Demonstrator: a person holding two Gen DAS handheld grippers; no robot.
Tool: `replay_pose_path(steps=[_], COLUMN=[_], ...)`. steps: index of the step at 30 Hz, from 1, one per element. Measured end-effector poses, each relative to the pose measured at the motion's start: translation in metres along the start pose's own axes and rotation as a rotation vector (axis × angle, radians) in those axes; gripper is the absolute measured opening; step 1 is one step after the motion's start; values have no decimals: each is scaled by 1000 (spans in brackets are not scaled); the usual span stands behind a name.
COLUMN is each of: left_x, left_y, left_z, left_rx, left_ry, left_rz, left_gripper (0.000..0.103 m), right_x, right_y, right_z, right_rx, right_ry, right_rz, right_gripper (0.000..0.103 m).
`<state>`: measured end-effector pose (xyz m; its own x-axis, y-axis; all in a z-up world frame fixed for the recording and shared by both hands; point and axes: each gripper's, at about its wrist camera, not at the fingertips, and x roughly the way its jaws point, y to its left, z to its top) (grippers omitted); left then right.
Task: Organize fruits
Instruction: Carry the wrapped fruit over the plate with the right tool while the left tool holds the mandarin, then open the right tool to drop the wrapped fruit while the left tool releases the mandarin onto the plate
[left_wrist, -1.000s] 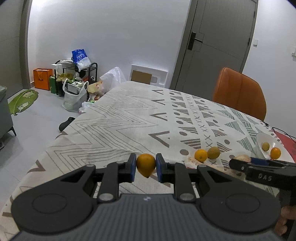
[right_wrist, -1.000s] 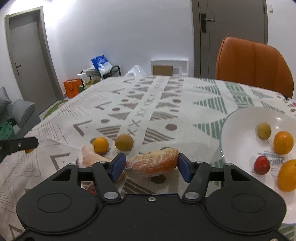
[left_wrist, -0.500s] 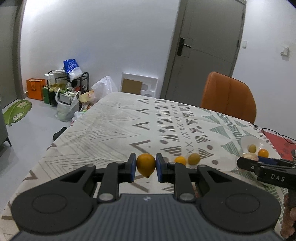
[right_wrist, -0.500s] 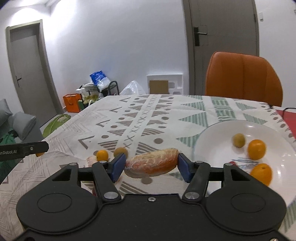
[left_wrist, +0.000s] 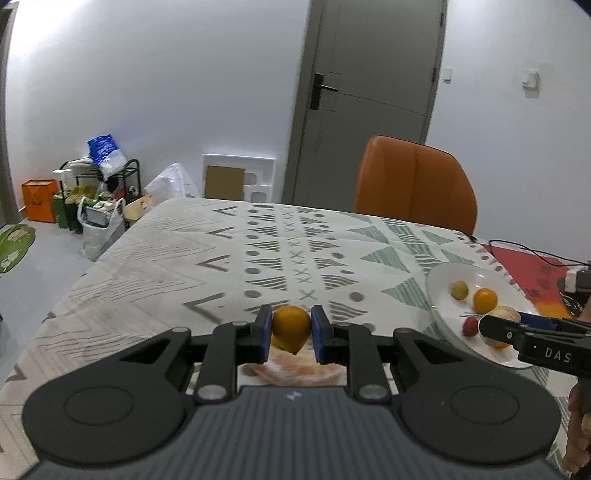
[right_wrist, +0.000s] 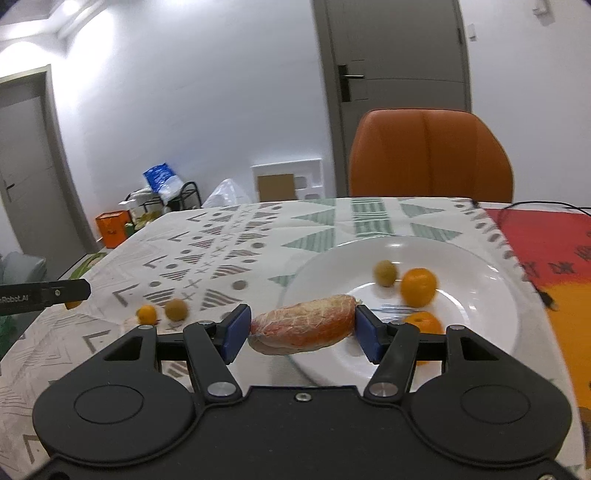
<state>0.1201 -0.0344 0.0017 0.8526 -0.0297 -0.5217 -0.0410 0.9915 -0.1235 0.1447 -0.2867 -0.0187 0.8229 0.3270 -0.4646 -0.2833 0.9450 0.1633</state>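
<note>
My right gripper (right_wrist: 302, 328) clamps a net-wrapped orange fruit (right_wrist: 303, 326) at the near left rim of the white plate (right_wrist: 491, 295), where oranges and a greenish fruit already lie. My left gripper (left_wrist: 291, 334) is closed on a small orange fruit (left_wrist: 291, 326) above the patterned tablecloth (left_wrist: 221, 258), left of the plate. I judge this the carrying step: next I should move over the plate's bare part, lower, then release.
</note>
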Motion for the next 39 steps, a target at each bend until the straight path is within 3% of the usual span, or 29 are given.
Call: replay_pose_path(steps=[22,39], left_x=[26,47], left_y=[-84,-129], left_z=[6,11], left_rx=[144,208], left_ry=[32,51], left_rz=[-133,-221], left_gripper=[21,21], right_x=[-16,-32], right_y=[-70,-80], right_z=[-13,-23], right_rx=[86,123], right_ry=[-22,-52], right_rz=[-138,-129], right_gripper=[59,62])
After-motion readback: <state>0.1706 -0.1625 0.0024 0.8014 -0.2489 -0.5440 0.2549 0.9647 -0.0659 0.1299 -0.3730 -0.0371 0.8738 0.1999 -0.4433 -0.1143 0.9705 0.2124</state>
